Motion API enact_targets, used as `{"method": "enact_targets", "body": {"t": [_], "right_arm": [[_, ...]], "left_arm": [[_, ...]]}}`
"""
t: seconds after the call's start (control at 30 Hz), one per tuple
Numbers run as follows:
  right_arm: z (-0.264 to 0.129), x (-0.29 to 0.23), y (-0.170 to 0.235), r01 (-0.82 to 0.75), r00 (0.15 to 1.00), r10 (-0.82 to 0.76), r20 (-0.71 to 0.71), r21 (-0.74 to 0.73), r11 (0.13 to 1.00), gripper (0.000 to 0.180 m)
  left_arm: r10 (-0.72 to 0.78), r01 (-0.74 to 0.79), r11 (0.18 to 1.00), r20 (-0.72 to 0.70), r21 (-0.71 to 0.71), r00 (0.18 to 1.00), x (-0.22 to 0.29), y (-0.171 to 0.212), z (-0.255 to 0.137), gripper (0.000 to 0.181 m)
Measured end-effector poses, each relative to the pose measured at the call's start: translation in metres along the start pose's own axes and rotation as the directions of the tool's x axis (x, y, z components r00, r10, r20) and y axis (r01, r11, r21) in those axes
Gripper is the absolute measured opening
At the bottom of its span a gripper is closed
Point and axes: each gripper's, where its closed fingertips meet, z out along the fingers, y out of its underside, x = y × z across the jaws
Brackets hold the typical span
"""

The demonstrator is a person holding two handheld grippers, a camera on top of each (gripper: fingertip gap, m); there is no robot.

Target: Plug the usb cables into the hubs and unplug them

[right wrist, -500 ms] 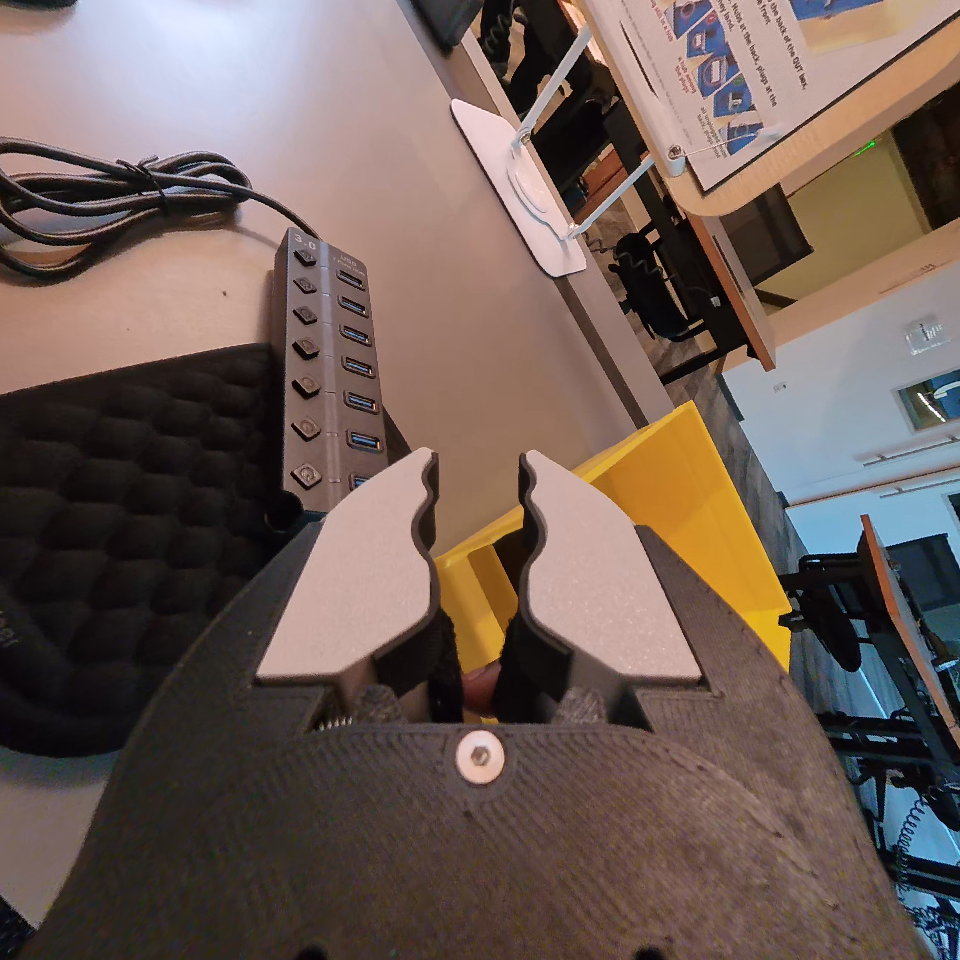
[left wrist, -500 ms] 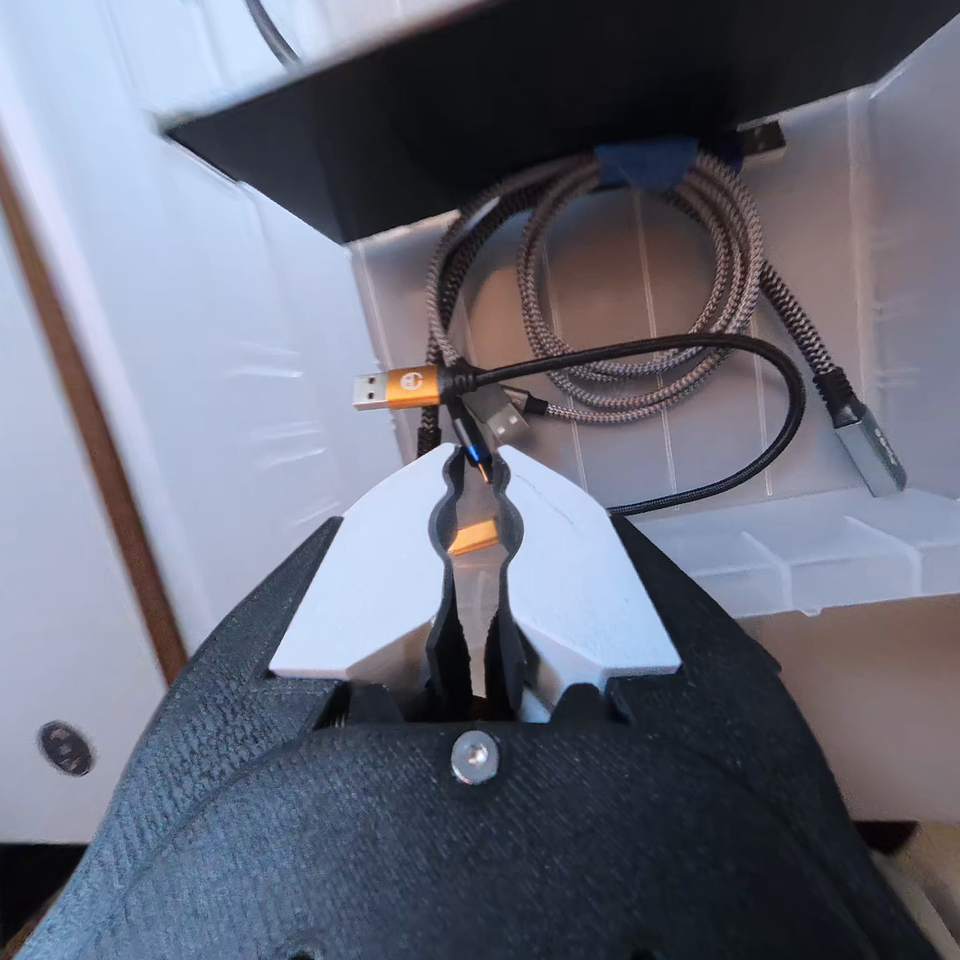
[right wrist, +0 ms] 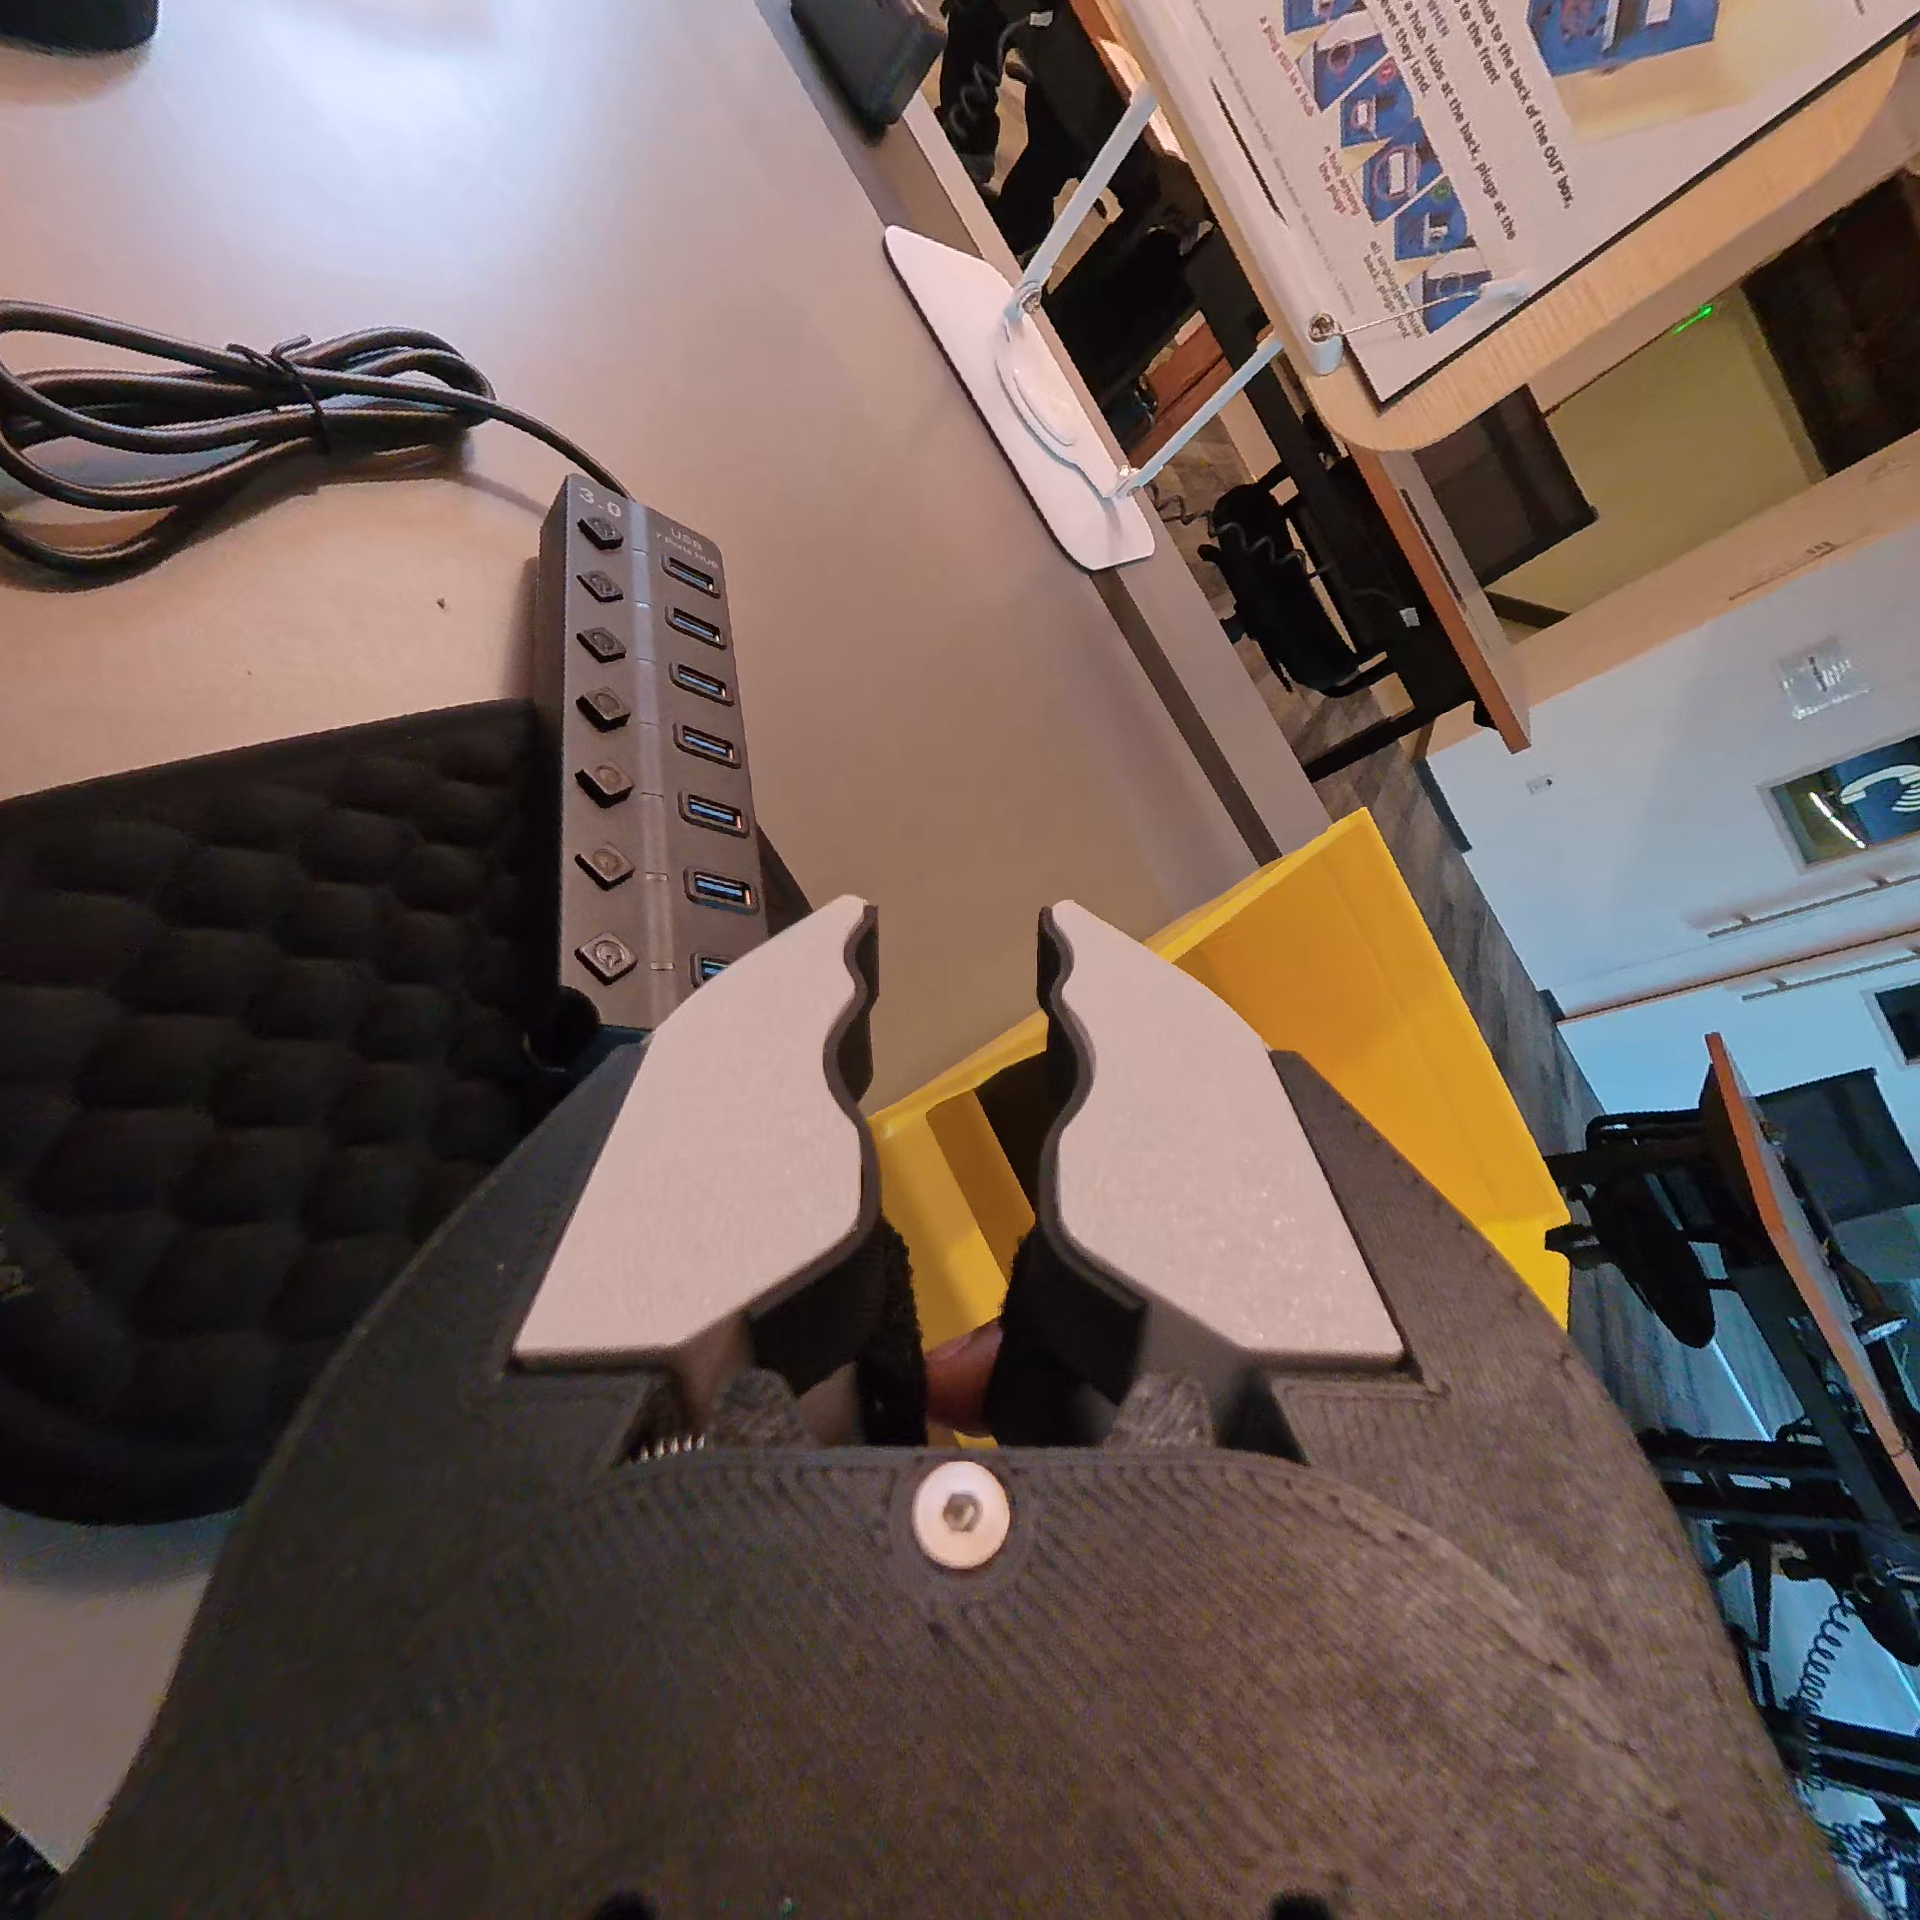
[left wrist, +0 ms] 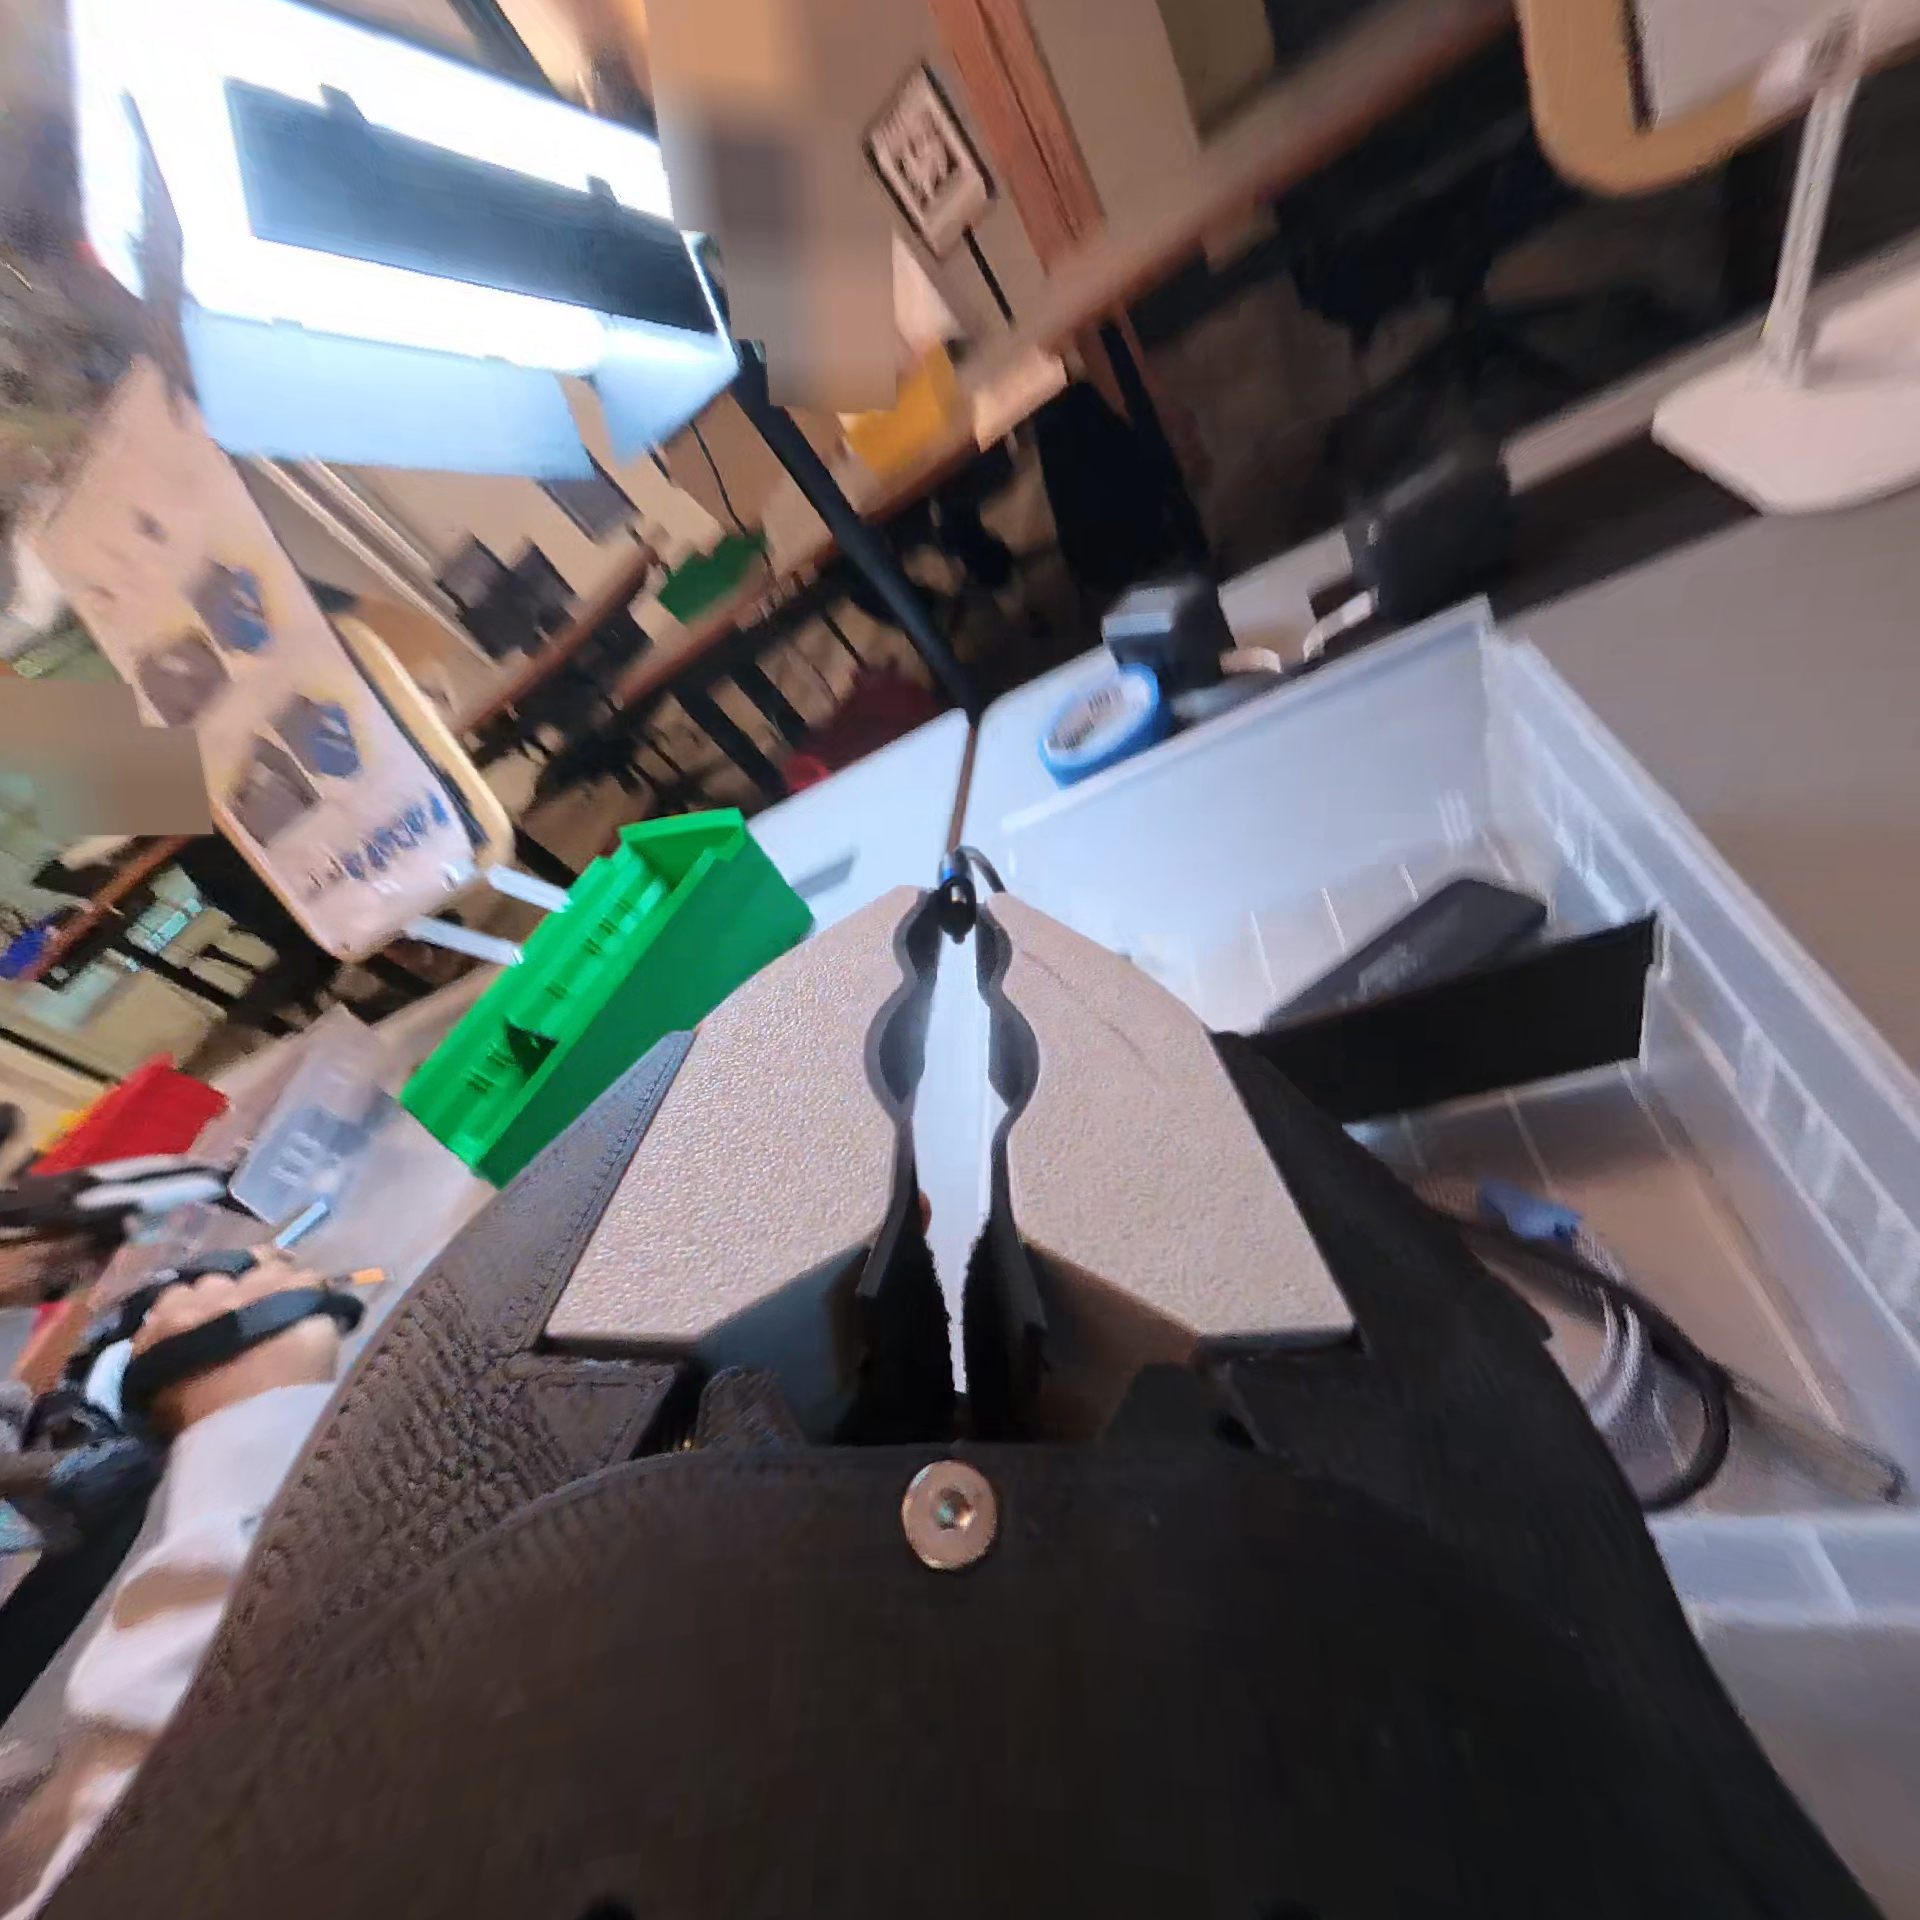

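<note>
My left gripper is pinched nearly together on the small blue-tipped end of a black cable, right at the fingertips in the middle of the left wrist view. The cable runs up and away from the tips toward the upper middle of the frame, looking taut. The clear bin with the other coiled cables sits to the right, and the whole picture is smeared, so I'm swinging fast.

That's my worry: I only have the very tip of the plug, and a fast swing with a taut cable could yank it out of the grip or twist it crooked. I can't tell where its far end is, so it could be snagged.

My right gripper is spread wide, holding nothing, hovering low centre in its view over the desk. The hub lies just left of its tips, all visible ports empty, resting partly on the black pad. Nothing pins the hub, so a push from a plug could slide it. The yellow bin sits close below.
</note>
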Motion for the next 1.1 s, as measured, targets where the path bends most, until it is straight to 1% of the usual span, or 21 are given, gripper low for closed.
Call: {"method": "enact_targets", "body": {"t": [0.07, 0.13, 0.2, 0.27, 0.3, 0.37, 0.43, 0.5, 0.6, 0.67, 0.73, 0.8, 0.83, 0.9, 0.97, 1.03, 1.1], "right_arm": [[0.001, 0.000, -0.001, -0.001, 1.000, 0.001, 0.002, 0.007, 1.000, 0.029], [0.002, -0.002, -0.004, -0.003, 1.000, 0.003, 0.005, 0.020, 1.000, 0.029], [0.003, -0.003, -0.012, -0.014, 1.000, 0.014, 0.014, 0.054, 0.998, 0.030], [0.002, -0.005, -0.028, -0.039, 0.999, 0.036, 0.027, 0.127, 0.991, 0.030], [0.002, -0.008, -0.040, -0.053, 0.998, 0.047, 0.039, 0.179, 0.982, 0.030], [0.001, -0.015, -0.069, -0.073, 0.996, 0.055, 0.069, 0.297, 0.952, 0.031], [-0.001, -0.025, -0.100, -0.090, 0.993, 0.049, 0.107, 0.422, 0.902, 0.034], [-0.006, -0.038, -0.132, -0.112, 0.987, 0.033, 0.155, 0.536, 0.837, 0.041], [-0.018, -0.055, -0.172, -0.188, 0.971, 0.033, 0.239, 0.665, 0.722, 0.045], [-0.028, -0.062, -0.192, -0.263, 0.953, 0.054, 0.300, 0.721, 0.641, 0.045], [-0.038, -0.062, -0.206, -0.330, 0.935, 0.079, 0.346, 0.764, 0.554, 0.044], [-0.044, -0.063, -0.213, -0.370, 0.921, 0.085, 0.380, 0.788, 0.492, 0.040], [-0.043, -0.064, -0.213, -0.386, 0.915, 0.086, 0.395, 0.789, 0.479, 0.036], [-0.040, -0.071, -0.212, -0.419, 0.894, 0.068, 0.444, 0.770, 0.480, 0.029], [-0.041, -0.078, -0.211, -0.447, 0.870, 0.032, 0.492, 0.759, 0.473, 0.029], [-0.043, -0.081, -0.209, -0.434, 0.869, -0.003, 0.495, 0.766, 0.475, 0.030], [-0.044, -0.084, -0.203, -0.383, 0.881, -0.050, 0.470, 0.772, 0.507, 0.030]], "left_arm": [[-0.028, 0.021, 0.991, 0.055, 0.130, 0.998, -0.008, -0.025, -0.012, 0.007], [-0.070, 0.057, 0.960, 0.037, 0.274, 0.997, -0.005, -0.051, -0.028, 0.007], [-0.133, 0.155, 0.897, -0.081, 0.413, 0.988, 0.010, -0.078, -0.048, 0.007], [-0.174, 0.293, 0.802, -0.266, 0.521, 0.948, 0.034, -0.104, -0.072, 0.007], [-0.173, 0.363, 0.751, -0.366, 0.552, 0.914, 0.049, -0.116, -0.085, 0.007], [-0.136, 0.482, 0.669, -0.544, 0.566, 0.828, 0.081, -0.132, -0.110, 0.007], [-0.083, 0.555, 0.631, -0.664, 0.543, 0.743, 0.116, -0.140, -0.129, 0.007], [-0.013, 0.583, 0.617, -0.734, 0.528, 0.679, 0.152, -0.142, -0.145, 0.007], [0.116, 0.556, 0.615, -0.762, 0.559, 0.637, 0.203, -0.140, -0.165, 0.007], [0.270, 0.484, 0.604, -0.734, 0.633, 0.623, 0.236, -0.139, -0.180, 0.007], [0.384, 0.413, 0.605, -0.704, 0.680, 0.597, 0.263, -0.136, -0.189, 0.007], [0.455, 0.379, 0.603, -0.692, 0.702, 0.559, 0.284, -0.131, -0.197, 0.007], [0.477, 0.382, 0.601, -0.698, 0.702, 0.534, 0.291, -0.130, -0.201, 0.007], [0.499, 0.410, 0.598, -0.720, 0.688, 0.482, 0.302, -0.129, -0.208, 0.007], [0.527, 0.433, 0.588, -0.730, 0.683, 0.435, 0.310, -0.126, -0.216, 0.007], [0.568, 0.443, 0.573, -0.723, 0.690, 0.393, 0.317, -0.123, -0.225, 0.007], [0.591, 0.442, 0.564, -0.715, 0.697, 0.374, 0.322, -0.122, -0.230, 0.007]]}}
